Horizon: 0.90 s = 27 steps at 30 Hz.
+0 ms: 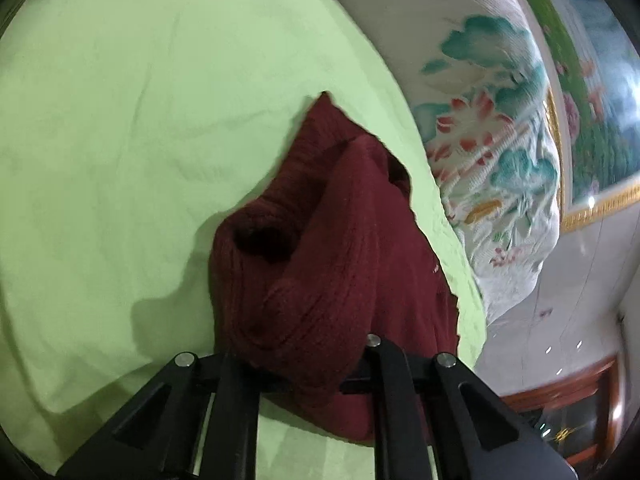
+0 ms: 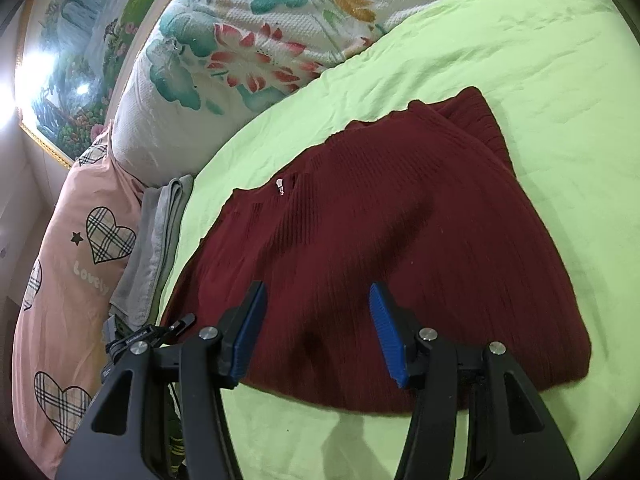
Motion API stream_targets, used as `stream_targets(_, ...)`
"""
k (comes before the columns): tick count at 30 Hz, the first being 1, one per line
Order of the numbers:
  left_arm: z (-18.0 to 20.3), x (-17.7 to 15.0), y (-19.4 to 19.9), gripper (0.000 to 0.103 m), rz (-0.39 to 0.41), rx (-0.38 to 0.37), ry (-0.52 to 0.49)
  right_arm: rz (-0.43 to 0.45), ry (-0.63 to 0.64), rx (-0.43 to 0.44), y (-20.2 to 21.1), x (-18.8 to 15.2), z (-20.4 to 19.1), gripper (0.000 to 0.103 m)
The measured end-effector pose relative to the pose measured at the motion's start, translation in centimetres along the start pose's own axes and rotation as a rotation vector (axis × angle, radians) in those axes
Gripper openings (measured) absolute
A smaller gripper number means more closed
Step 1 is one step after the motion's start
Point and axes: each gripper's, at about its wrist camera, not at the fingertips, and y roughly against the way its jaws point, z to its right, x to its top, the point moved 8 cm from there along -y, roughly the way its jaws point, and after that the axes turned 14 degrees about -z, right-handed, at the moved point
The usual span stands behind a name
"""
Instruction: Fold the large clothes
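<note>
A dark red ribbed knit sweater (image 2: 380,224) lies on the light green bed sheet (image 2: 520,80), partly folded, with a small white label near its collar. My right gripper (image 2: 316,328) is open, its blue pads (image 2: 250,328) spread just above the sweater's near edge. In the left wrist view the sweater (image 1: 328,240) hangs bunched and lifted from the sheet (image 1: 120,140). My left gripper (image 1: 312,376) is shut on its fabric, which covers the fingertips.
A white quilt with lotus flowers (image 2: 248,48) lies along the bed's far side, also in the left wrist view (image 1: 492,132). A pink pillow with plaid hearts (image 2: 68,240) and folded grey clothes (image 2: 156,240) lie at left. A framed landscape painting (image 2: 72,60) hangs behind.
</note>
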Motion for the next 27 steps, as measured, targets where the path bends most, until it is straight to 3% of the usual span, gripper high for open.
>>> stream_targets(8, 12.9, -2.5, -1.0, 0.009, -0.008, -0.036, -0.384, 0.001, -0.017, 0.056, 0.8, 1.1, 0.3, 0.054)
stream_targets(12, 19.8, -6.8, -5.2, 0.009, -0.099, -0.056, -0.591, 0.032, -0.069, 0.164, 2.3, 2.5, 1.0, 0.055)
stream_targets(15, 21.7, -11.1, -11.0, 0.008, -0.212, 0.042, -0.723, 0.036, -0.126, 0.281, 3.1, 3.6, 1.8, 0.055)
stream_targets(17, 21.4, -12.5, -13.3, 0.008, -0.266, 0.049, -0.718, -0.003, -0.154, 0.342, 2.6, 4.0, 2.2, 0.056)
stream_targets(19, 21.0, -12.9, -14.0, 0.007, -0.293, 0.023, -0.684, -0.05, -0.164, 0.336, 1.7, 4.0, 2.4, 0.064)
stream_targets(23, 21.1, -12.8, -12.8, 0.007, -0.267, 0.011, -0.697, -0.131, -0.143, 0.39, -0.1, 4.2, 1.0, 0.072)
stream_targets(25, 21.4, -12.8, -12.1, 0.007, -0.255, 0.008, -0.716, -0.172, -0.124, 0.375, -1.5, 4.9, 0.1, 0.08)
stream_targets(27, 21.5, -13.0, -11.7, 0.007, -0.253, 0.008, -0.726, -0.21, -0.094, 0.371, -2.8, 5.7, -0.9, 0.081)
